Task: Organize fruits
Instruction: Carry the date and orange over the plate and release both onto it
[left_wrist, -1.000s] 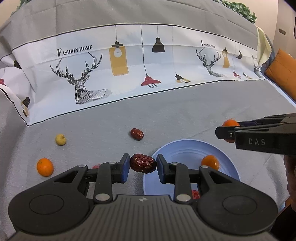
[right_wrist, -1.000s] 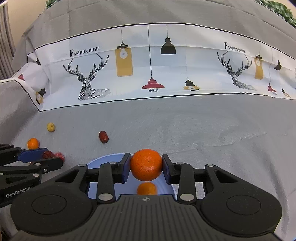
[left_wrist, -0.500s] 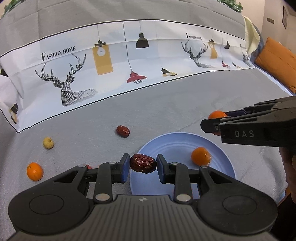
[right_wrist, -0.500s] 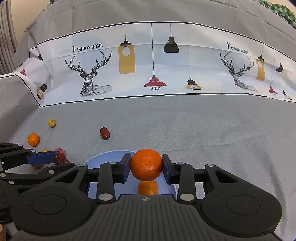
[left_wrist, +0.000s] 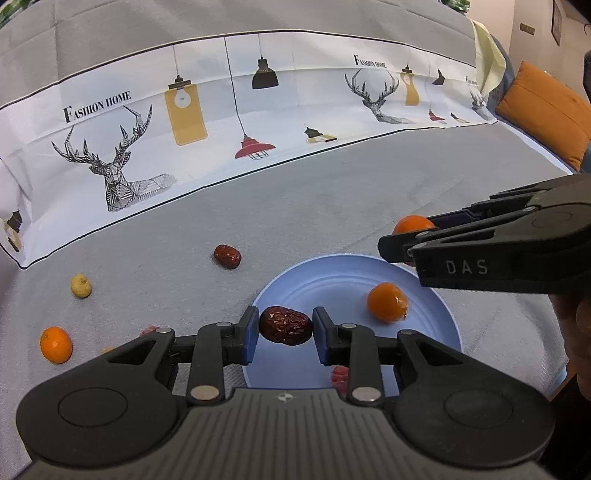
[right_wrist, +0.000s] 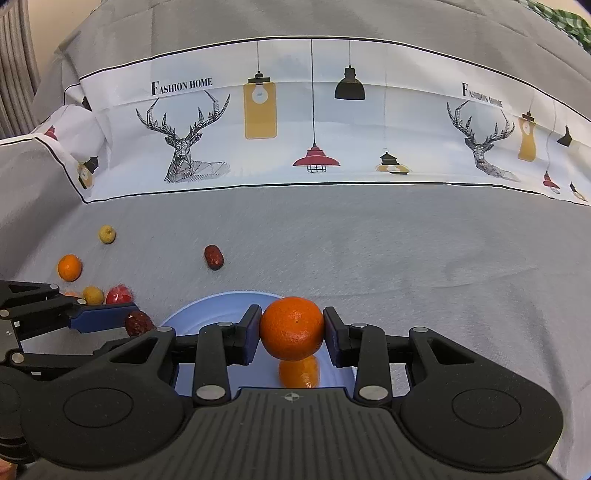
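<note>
My left gripper (left_wrist: 285, 328) is shut on a wrinkled red date (left_wrist: 285, 325), hanging over the near left rim of the light blue plate (left_wrist: 332, 280). One small orange (left_wrist: 387, 302) lies on the plate, and a red fruit (left_wrist: 339, 374) shows at its near edge. My right gripper (right_wrist: 291, 330) is shut on a mandarin (right_wrist: 291, 328) above the plate (right_wrist: 214, 306), over the orange (right_wrist: 299, 371) lying there. In the left wrist view the right gripper comes in from the right with the mandarin (left_wrist: 412, 223) at its tip.
On the grey cloth left of the plate lie another date (left_wrist: 227, 256), a yellow-green fruit (left_wrist: 81, 285), an orange (left_wrist: 55, 344), and more small fruit (right_wrist: 92, 294), one of them red (right_wrist: 119, 294). A printed white cloth (left_wrist: 221, 122) runs along the back. An orange cushion (left_wrist: 546, 110) sits far right.
The left gripper has shifted right with the date, from beside the plate's left rim to over the plate. The right gripper has held still with the mandarin.
</note>
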